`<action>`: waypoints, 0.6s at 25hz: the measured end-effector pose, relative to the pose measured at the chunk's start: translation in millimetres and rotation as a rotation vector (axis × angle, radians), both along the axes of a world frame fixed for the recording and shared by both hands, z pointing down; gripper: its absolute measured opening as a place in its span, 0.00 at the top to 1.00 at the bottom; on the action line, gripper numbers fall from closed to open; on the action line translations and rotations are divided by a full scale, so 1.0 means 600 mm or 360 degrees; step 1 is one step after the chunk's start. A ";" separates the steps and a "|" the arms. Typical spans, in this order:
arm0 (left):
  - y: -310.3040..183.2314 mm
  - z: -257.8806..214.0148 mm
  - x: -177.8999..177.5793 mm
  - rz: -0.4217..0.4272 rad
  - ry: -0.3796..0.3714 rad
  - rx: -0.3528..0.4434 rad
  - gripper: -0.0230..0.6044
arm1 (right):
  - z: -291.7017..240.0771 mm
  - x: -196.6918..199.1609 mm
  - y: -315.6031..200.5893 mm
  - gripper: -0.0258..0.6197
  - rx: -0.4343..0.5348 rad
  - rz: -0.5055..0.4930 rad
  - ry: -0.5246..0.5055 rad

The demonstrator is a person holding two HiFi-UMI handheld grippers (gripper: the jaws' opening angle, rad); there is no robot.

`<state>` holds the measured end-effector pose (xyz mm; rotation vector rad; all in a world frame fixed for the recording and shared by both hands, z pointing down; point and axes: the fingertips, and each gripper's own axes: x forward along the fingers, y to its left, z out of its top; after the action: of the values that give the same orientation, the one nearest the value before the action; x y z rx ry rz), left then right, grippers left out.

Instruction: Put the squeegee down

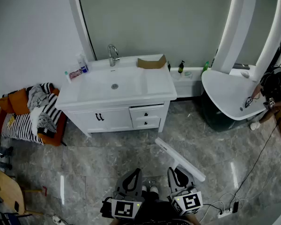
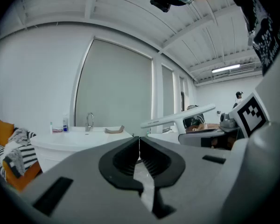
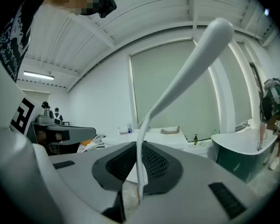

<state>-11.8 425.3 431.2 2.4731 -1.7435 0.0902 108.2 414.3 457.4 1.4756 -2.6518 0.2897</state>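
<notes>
I count one squeegee (image 1: 178,157), one washbasin (image 1: 79,95), one tap (image 1: 113,54), one bathtub (image 1: 225,93), two drawers (image 1: 146,112) and one cardboard box (image 1: 151,62).

Grey marble floor (image 1: 107,158), white sink vanity (image 1: 154,86), white bathtub (image 1: 225,90) beside it, cluttered orange sofa (image 1: 18,102) along the left wall (image 1: 33,32)

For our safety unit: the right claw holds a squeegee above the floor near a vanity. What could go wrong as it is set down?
1. The right claw pinches the squeegee by a thin part while its long body sticks out; it could swivel or slip.
2. Its far end points towards the vanity; it might knock against it.
</notes>
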 end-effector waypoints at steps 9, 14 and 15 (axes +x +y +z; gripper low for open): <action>-0.010 -0.006 0.021 -0.0004 0.0003 0.0031 0.95 | 0.004 0.019 -0.003 0.88 -0.0001 -0.0033 -0.0033; -0.012 0.008 0.050 0.0030 0.0031 0.0025 0.95 | 0.002 0.032 -0.008 0.88 0.0037 -0.0078 -0.0061; -0.015 0.008 0.055 0.0040 0.0041 0.0023 0.95 | -0.001 0.032 -0.009 0.88 0.0039 -0.0094 -0.0074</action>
<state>21.2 416.6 436.0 2.4953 -1.7097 0.0479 127.6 409.1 456.9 1.4113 -2.7393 0.2915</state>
